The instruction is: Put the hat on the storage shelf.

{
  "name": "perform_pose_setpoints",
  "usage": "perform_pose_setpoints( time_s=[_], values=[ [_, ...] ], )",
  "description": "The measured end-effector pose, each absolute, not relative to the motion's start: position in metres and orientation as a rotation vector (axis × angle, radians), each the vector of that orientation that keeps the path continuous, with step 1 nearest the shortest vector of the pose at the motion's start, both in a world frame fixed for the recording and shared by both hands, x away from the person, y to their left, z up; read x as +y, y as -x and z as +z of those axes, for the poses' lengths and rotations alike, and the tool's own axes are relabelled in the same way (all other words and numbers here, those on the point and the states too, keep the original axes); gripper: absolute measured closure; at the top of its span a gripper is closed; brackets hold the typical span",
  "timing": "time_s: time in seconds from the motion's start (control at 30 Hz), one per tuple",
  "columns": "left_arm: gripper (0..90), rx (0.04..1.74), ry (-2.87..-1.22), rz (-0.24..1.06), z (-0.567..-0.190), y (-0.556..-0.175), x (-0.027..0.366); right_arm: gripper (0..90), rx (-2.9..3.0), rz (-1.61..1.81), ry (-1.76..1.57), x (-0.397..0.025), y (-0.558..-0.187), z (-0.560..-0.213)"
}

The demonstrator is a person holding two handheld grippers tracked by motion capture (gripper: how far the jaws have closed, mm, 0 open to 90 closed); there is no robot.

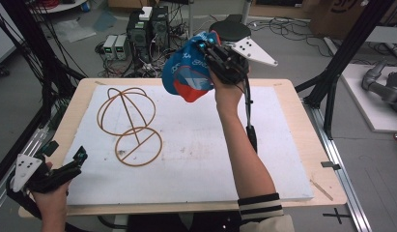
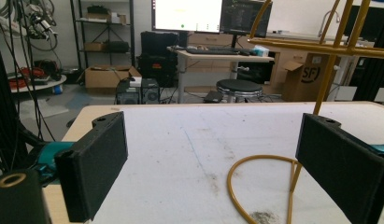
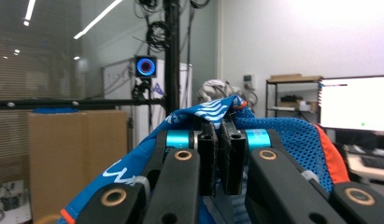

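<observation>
High view: right gripper (image 1: 213,48) pinches a blue cap (image 1: 189,72) aloft at the far table edge, right of the wire hat stand (image 1: 131,123). Left gripper (image 1: 73,162), jaws spread, rests near-left. Lowering the cap squarely over the stand's dome seems best.

Right claw (image 1: 205,48) raised, clamped; left claw (image 1: 81,155) agape

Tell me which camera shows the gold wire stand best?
The high view: the whole wire stand shows there, its dome and round base on the white mat. The left gripper view catches parts of it: the post, some upper wires and a curve of the base. The right gripper view looks at the cap instead.
</observation>
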State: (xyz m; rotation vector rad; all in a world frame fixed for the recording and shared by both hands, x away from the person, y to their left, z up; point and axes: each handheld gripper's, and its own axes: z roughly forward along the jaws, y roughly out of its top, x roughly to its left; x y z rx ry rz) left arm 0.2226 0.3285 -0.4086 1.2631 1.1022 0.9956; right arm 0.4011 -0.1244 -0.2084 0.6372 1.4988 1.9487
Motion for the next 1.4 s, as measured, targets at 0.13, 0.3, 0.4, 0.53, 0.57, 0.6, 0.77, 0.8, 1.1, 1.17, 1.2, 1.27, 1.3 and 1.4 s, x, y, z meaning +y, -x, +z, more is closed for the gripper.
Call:
perform_pose_setpoints(
  time_s=[0.13,0.3,0.4,0.53,0.57,0.6,0.77,0.8,1.1,1.17,1.2,1.27,1.3,1.4],
  values=[
    [9.5,1.1,-1.263,0.995,-0.408,-0.222,0.329,88.3,1.508,1.972,-0.598,-0.104,-0.395,-0.198],
    [9.5,1.1,-1.264,0.997,-0.408,-0.222,0.329,88.1,1.523,1.99,-0.549,-0.081,-0.388,-0.186],
    [9.5,1.099,-1.26,0.999,-0.408,-0.222,0.329,88.1,1.532,2.003,-0.52,-0.067,-0.384,-0.181],
    [9.5,1.102,-1.256,0.999,-0.407,-0.221,0.33,88.1,1.551,2.014,-0.493,-0.048,-0.379,-0.177],
    [9.5,1.101,-1.255,0.999,-0.407,-0.221,0.33,88.1,1.554,2.023,-0.487,-0.044,-0.378,-0.177],
    [9.5,1.101,-1.255,0.999,-0.407,-0.221,0.33,88.1,1.554,2.023,-0.487,-0.044,-0.378,-0.177],
    [9.5,1.105,-1.243,1.001,-0.407,-0.221,0.332,88.0,1.589,2.033,-0.452,-0.018,-0.372,-0.176],
    [9.5,1.105,-1.243,1.001,-0.407,-0.221,0.332,88.0,1.599,2.036,-0.45,-0.014,-0.371,-0.177],
    [9.5,1.108,-1.238,1.001,-0.407,-0.22,0.334,87.9,1.686,2.018,-0.441,0.014,-0.369,-0.196],
    [9.5,1.109,-1.235,1.001,-0.407,-0.219,0.334,87.9,1.705,2.013,-0.447,0.018,-0.37,-0.202],
    [9.5,1.109,-1.235,1.001,-0.407,-0.219,0.334,87.9,1.715,2.007,-0.45,0.019,-0.371,-0.205],
    [9.5,1.111,-1.234,1.001,-0.406,-0.219,0.335,87.9,1.734,1.999,-0.455,0.023,-0.372,-0.212],
    [9.5,1.111,-1.234,1.001,-0.406,-0.219,0.335,87.8,1.743,1.992,-0.455,0.024,-0.372,-0.215],
    [9.5,1.113,-1.232,1.0,-0.407,-0.219,0.335,87.8,1.766,1.968,-0.458,0.027,-0.374,-0.223]
  ],
)
